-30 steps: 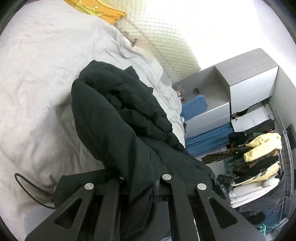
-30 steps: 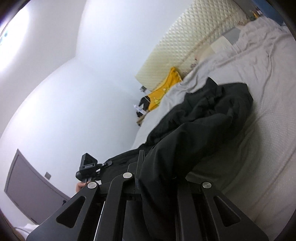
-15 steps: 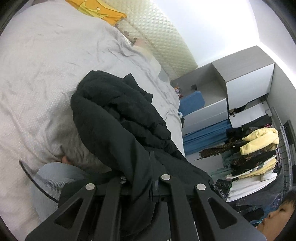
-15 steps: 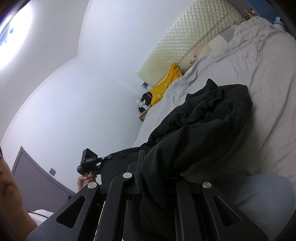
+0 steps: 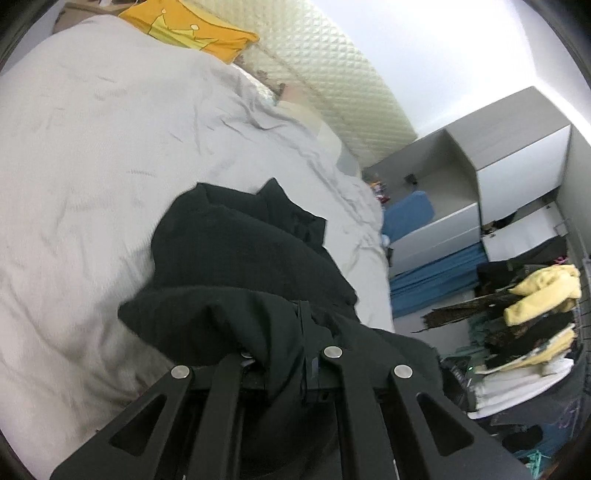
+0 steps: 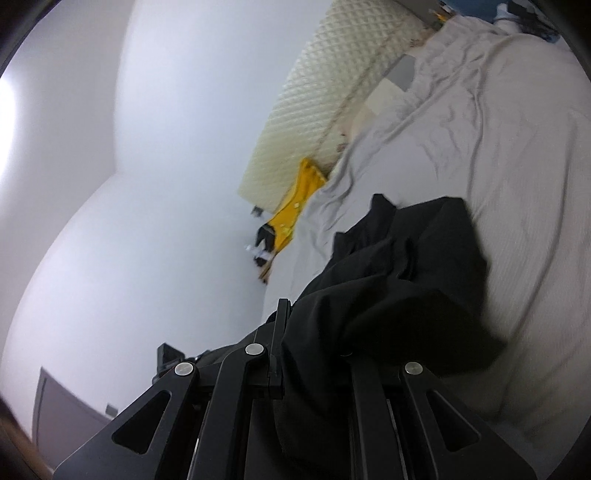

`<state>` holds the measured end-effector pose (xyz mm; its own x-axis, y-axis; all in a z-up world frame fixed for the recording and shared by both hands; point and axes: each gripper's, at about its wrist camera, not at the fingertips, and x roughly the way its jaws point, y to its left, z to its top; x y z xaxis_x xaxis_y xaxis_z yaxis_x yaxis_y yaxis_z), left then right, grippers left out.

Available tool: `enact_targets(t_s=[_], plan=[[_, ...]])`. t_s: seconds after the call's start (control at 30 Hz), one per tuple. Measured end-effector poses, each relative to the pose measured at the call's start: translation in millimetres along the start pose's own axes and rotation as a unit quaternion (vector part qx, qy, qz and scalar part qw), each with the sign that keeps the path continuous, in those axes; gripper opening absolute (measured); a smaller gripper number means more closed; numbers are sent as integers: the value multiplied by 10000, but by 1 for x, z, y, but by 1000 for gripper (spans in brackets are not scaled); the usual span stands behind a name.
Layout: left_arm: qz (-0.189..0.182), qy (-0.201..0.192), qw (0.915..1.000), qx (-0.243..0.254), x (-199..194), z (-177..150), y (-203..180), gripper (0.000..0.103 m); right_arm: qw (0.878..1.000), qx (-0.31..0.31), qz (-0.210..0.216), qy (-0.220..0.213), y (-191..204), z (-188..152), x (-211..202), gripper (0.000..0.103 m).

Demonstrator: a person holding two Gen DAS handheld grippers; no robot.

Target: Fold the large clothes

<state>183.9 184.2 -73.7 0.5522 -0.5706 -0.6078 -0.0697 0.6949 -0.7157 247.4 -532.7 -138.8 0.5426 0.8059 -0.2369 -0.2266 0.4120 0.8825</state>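
A large black garment (image 5: 240,266) lies bunched on the grey bed (image 5: 92,155), its near end lifted. My left gripper (image 5: 284,350) is shut on a fold of that near end; cloth drapes over its fingertips and hides them. In the right wrist view the same black garment (image 6: 399,280) runs from the bed (image 6: 517,166) into my right gripper (image 6: 310,354), which is shut on another fold. The fabric hangs down between both pairs of fingers. The other gripper's black body (image 6: 166,356) shows at the lower left of the right wrist view.
A yellow pillow (image 5: 192,31) lies at the head of the bed against a quilted cream headboard (image 5: 332,74). Grey cabinets (image 5: 498,166) with blue fabric stand right of the bed, beside a rack of piled clothes (image 5: 532,325). A white wall (image 6: 147,147) fills the right wrist view's left.
Both grippers have shifted and risen with the garment's near end, which now bunches closer to them. The person's face and hand seen half a second ago are out of view.
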Motion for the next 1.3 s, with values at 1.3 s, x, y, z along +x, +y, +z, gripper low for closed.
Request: enact_targets(t_s=[1.3], plan=[[1189,794,9884,-507,207,144,71,11,9806,1737,-201,892,-186,115,168,14]])
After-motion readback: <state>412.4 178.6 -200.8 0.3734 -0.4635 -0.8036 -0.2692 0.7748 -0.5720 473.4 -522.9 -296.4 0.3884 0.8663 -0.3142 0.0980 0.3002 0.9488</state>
